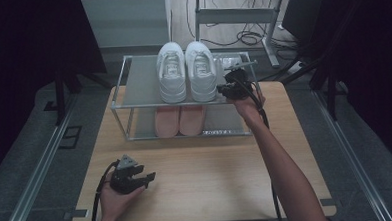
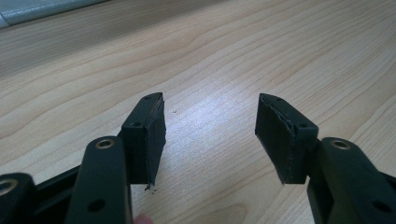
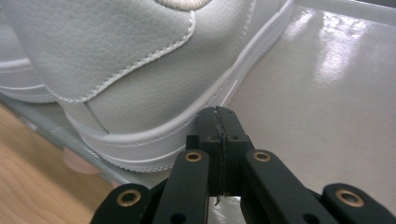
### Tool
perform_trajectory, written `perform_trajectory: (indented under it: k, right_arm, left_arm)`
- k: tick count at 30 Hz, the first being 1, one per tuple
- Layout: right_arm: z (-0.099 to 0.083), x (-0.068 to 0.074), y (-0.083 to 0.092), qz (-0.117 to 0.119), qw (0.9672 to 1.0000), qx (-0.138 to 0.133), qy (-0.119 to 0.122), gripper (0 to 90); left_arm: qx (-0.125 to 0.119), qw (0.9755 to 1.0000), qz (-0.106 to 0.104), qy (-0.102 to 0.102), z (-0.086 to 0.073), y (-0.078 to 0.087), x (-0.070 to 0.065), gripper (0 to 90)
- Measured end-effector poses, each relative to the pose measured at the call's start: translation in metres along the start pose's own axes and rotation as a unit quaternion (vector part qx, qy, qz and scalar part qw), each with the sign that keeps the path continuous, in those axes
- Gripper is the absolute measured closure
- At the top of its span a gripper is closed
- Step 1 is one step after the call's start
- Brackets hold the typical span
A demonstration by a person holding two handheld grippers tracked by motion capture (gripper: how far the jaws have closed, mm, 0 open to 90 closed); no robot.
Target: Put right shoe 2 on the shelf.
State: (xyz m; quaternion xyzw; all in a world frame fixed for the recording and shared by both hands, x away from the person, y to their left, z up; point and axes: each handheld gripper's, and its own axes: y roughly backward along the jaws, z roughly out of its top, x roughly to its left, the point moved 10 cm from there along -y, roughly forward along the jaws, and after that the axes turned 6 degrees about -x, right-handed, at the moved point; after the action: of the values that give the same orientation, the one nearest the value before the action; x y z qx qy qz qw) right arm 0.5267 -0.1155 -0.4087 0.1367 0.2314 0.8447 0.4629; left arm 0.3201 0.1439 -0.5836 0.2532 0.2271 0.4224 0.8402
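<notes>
From the high view, two white sneakers (image 1: 186,71) stand side by side on the top shelf of a metal-framed rack (image 1: 120,89), with open shelf to their left. A pink pair (image 1: 179,120) sits on the shelf below. The right gripper (image 1: 222,92) sits just beside the right sneaker's heel; the left gripper (image 1: 148,178) rests low over bare wooden table (image 1: 211,165).

The left gripper view shows its jaws spread wide over pale woodgrain, nothing between them.

In the right gripper view, the jaws are pressed together, empty, tips at the grained leather sneaker's (image 3: 140,70) smooth sole edge, above the glossy shelf (image 3: 327,93).
</notes>
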Motion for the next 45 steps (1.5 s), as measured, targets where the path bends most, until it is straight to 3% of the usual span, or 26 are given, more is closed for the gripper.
perform_trajectory:
  k: [10, 15, 19, 27, 38, 45]
  right_arm:
    - [0.003, 0.018, -0.003, 0.013, 0.9999, -0.006, 0.007, 89.6]
    - [0.003, 0.019, -0.003, 0.016, 0.9999, -0.007, 0.001, 89.6]
    - [0.004, 0.02, -0.003, 0.004, 0.9999, -0.007, 0.01, 89.6]
    - [0.003, 0.018, -0.001, 0.025, 0.9996, -0.015, 0.001, 89.6]
    - [0.0, 0.021, 0.031, 0.058, 0.9969, -0.052, -0.009, 89.3]
    - [-0.016, 0.019, 0.059, 0.084, 0.9931, -0.081, -0.011, 89.3]
  left_arm:
    - [0.002, 1.0, 0.0, 0.0, 0.0, -0.001, 0.0, 43.1]
    - [0.001, 1.0, 0.0, 0.001, 0.0, -0.001, 0.0, 43.1]
    - [0.001, 1.0, 0.0, 0.002, -0.001, -0.001, 0.0, 43.1]
    - [0.002, 1.0, -0.001, 0.002, -0.001, -0.001, 0.0, 43.1]
    - [-0.002, 1.0, -0.001, 0.007, 0.0, 0.0, 0.0, 43.1]
    - [-0.004, 1.0, 0.0, 0.002, 0.001, 0.002, 0.001, 43.1]
